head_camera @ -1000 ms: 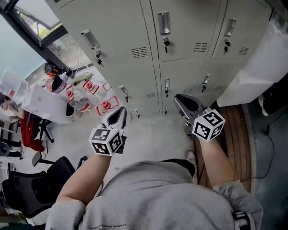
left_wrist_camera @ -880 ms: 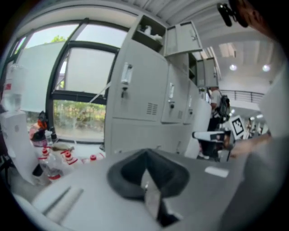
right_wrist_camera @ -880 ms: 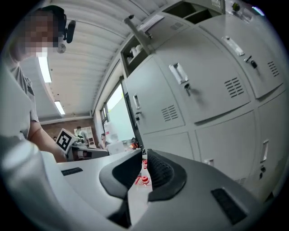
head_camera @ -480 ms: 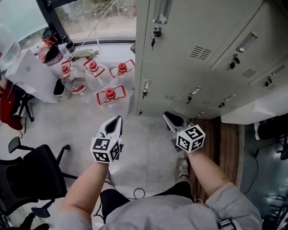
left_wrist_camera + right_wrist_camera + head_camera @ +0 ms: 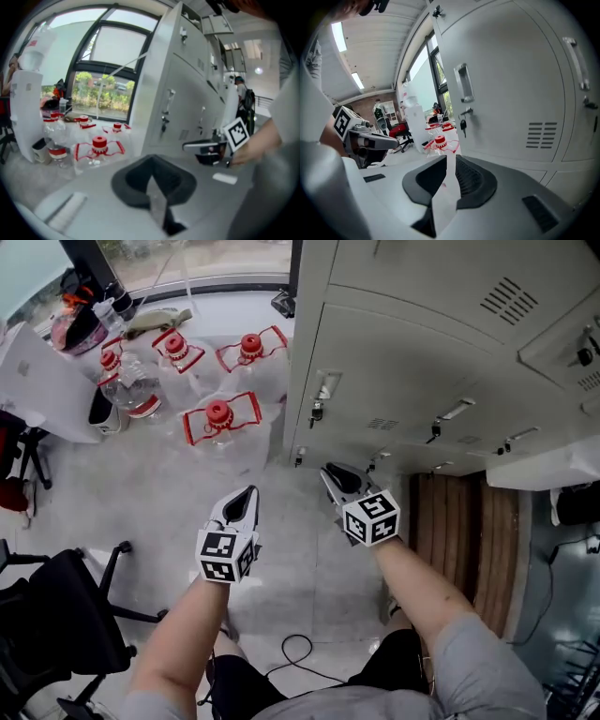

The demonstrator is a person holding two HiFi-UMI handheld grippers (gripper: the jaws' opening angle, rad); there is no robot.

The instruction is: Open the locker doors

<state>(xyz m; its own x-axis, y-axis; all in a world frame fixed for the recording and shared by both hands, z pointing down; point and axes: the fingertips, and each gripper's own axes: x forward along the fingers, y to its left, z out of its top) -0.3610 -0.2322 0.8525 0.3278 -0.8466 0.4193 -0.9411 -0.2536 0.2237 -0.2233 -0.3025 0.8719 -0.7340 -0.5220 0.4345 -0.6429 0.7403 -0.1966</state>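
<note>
Since the earlier frame both grippers have swung left along the bank. The pale grey metal lockers (image 5: 403, 352) now fill the upper right, visible doors closed. Right gripper (image 5: 330, 472), frame centre, near a bottom-row door: narrow slit, nothing in it. Left gripper (image 5: 246, 495), left of centre over the grey floor (image 5: 141, 493): tips seem to meet, empty. Red-capped clear water jugs (image 5: 217, 418) upper left.

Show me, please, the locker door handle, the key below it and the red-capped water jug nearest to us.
Door handle (image 5: 463, 83): right gripper view, middle of the metal pull.
Key (image 5: 462, 124): right gripper view, its dark head.
Water jug (image 5: 217, 414): head view, its red cap.
</note>
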